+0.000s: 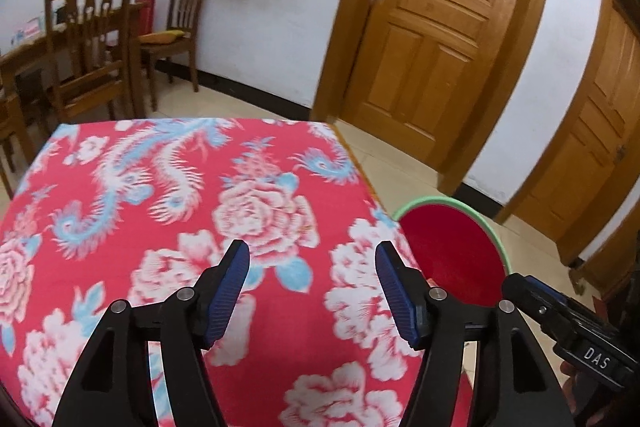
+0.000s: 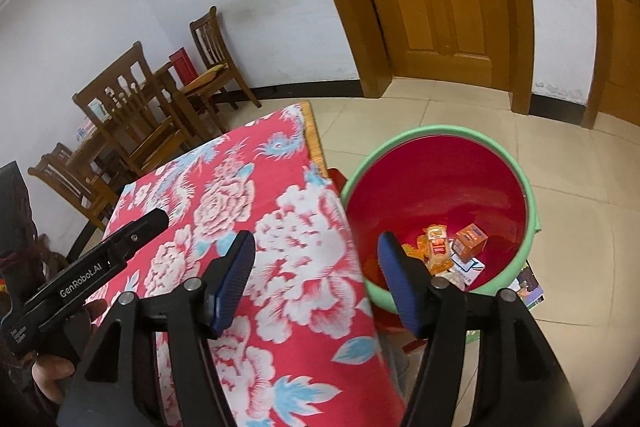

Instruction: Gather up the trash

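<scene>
A red bucket with a green rim (image 2: 438,133) stands on the floor beside the table's right edge; its rim (image 1: 440,201) also shows in the left wrist view. Inside lie several pieces of trash: an orange box (image 2: 472,239), an orange snack wrapper (image 2: 436,247) and a white-and-blue card (image 2: 468,269). My right gripper (image 2: 316,239) is open and empty, straddling the table edge and the bucket. My left gripper (image 1: 313,251) hangs open and empty over the floral cloth. Each gripper shows at the side of the other's view.
The table wears a red floral cloth (image 1: 192,195). Wooden chairs (image 1: 92,43) and a dining table stand at the back left. Two wooden doors (image 1: 436,27) line the far wall. A tiled floor surrounds the bucket, with a printed leaflet (image 2: 530,287) lying beside it.
</scene>
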`<action>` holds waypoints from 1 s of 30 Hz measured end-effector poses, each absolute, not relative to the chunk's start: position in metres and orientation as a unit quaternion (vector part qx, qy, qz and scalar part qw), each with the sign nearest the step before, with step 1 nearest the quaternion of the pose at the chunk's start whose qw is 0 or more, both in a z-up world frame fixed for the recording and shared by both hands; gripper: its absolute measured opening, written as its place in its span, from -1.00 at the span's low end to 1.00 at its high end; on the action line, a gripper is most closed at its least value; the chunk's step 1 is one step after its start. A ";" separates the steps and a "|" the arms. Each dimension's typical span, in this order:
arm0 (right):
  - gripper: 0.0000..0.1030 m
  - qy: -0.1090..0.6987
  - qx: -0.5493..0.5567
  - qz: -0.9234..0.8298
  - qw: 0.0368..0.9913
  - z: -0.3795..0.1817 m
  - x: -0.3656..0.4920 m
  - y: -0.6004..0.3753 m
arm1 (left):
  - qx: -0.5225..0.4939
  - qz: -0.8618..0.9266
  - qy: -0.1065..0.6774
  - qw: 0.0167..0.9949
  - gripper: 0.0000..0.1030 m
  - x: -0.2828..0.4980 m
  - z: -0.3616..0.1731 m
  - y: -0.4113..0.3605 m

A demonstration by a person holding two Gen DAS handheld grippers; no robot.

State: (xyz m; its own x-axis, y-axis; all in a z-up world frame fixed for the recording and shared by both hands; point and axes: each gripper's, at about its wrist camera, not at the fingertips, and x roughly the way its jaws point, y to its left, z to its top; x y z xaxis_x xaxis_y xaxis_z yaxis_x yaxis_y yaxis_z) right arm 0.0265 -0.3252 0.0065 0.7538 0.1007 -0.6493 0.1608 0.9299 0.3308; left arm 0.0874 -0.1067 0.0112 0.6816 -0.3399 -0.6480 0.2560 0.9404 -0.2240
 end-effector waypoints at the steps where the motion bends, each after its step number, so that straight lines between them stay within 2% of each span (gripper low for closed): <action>1: 0.28 0.350 0.184 -0.016 0.918 0.008 0.026 -0.321 | -0.060 -0.158 0.364 0.916 0.31 0.086 0.012 -0.102; 7: 0.28 0.345 0.173 -0.005 0.922 0.015 0.019 -0.305 | -0.072 -0.137 0.364 0.919 0.31 0.079 0.015 -0.078; 10: 0.36 0.342 0.166 -0.002 0.925 0.018 0.016 -0.296 | -0.075 -0.129 0.364 0.919 0.32 0.075 0.016 -0.069; 30: 0.37 0.332 0.143 0.013 0.932 0.026 -0.002 -0.258 | -0.071 -0.092 0.367 0.923 0.32 0.049 0.020 -0.040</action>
State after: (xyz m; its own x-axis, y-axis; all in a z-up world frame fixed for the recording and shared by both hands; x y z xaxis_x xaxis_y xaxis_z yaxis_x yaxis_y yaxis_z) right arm -0.0024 -0.2580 0.0256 0.7793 0.1199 -0.6151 0.0703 0.9586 0.2760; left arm 0.0493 -0.0395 0.0200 0.7133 -0.2212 -0.6650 0.1168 0.9731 -0.1985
